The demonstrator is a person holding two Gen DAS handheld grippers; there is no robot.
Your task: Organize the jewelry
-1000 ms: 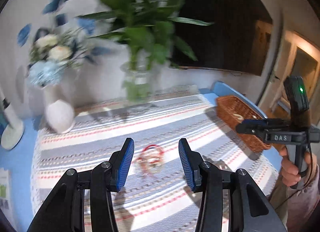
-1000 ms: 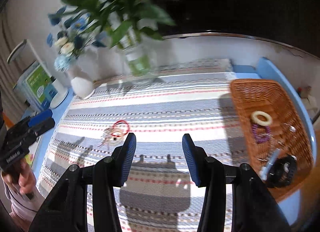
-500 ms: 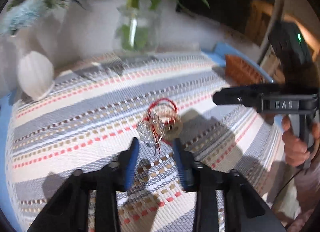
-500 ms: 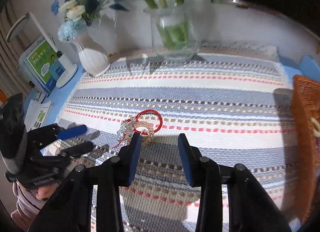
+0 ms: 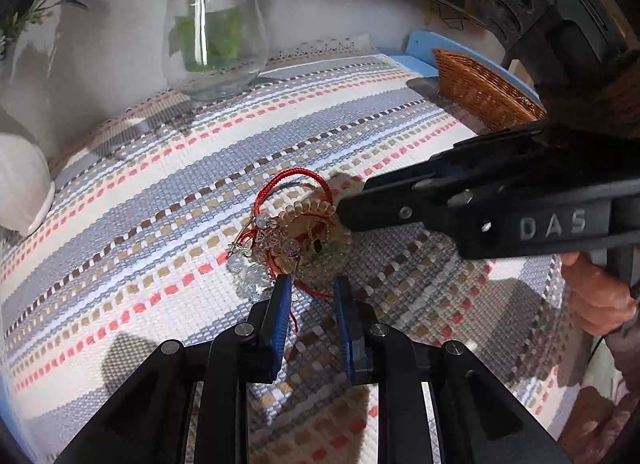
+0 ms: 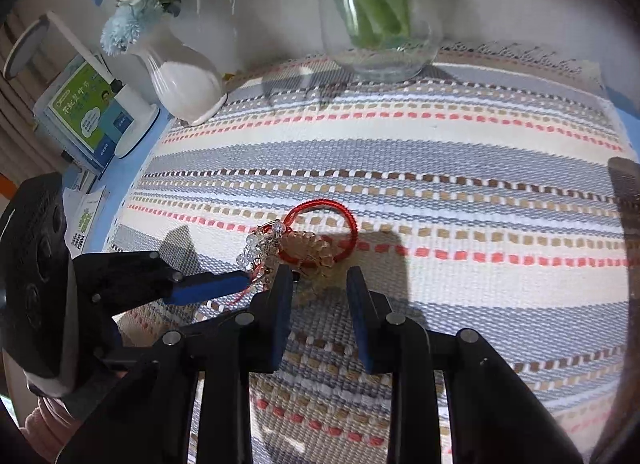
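- Left gripper (image 5: 310,284) tilts steeply down, jaws closing around a trailing red thread without pinching it.
- Right gripper (image 6: 320,276) angles down likewise, jaws closing, perhaps brushing the tangled pile of red cord and clear bead bracelets (image 5: 294,227) on the striped woven mat (image 5: 140,191).
- Brown wicker basket (image 5: 480,91) sits beyond.

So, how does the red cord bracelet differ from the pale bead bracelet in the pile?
The red cord bracelet is a thin, smooth, bright loop; the pale bead bracelet is thicker, made of round translucent amber beads. The red one lies farther from the grippers, the beaded one nearer. Both lie tangled together on the striped cloth.
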